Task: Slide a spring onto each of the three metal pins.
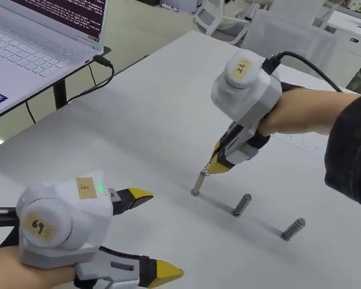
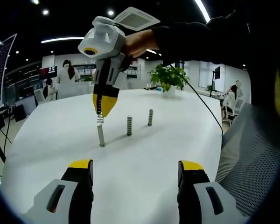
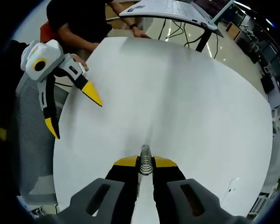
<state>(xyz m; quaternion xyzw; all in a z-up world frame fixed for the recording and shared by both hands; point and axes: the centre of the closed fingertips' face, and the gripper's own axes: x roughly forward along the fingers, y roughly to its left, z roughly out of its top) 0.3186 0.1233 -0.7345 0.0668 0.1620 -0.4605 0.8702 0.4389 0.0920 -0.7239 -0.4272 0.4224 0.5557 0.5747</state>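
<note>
Your right gripper [image 1: 214,162] is clamped on the last spring [image 3: 145,161]. Its yellow tips pinch the coil so that the free end pokes out below them, and it tilts steeply down over the bare pin [image 1: 197,183], which stands upright on the white bench [image 1: 144,120]. In the left gripper view the spring's lower end sits right at the pin's top, the two roughly in line; whether the coil has caught the tip yet cannot be told. The hold high on the coil looks chosen to leave the lower turns free for the pin to enter. Beside it, in a row running off to your right, the middle pin [image 1: 242,205] and the end pin [image 1: 293,229] each already wear a spring, so the job appears two-thirds done and this is the final piece. Your left gripper [image 1: 153,235] hangs near the bench's close edge, jaws spread wide and holding nothing, well apart from the row. It seems parked out of the way, and its camera gives a side look at the line-up. A laptop [image 1: 36,42] sits off the bench's far-left side. The next move likely calls for keeping spring and pin in line on the way down before you let go; a tilt could snag the coil or nudge the pin.
</note>
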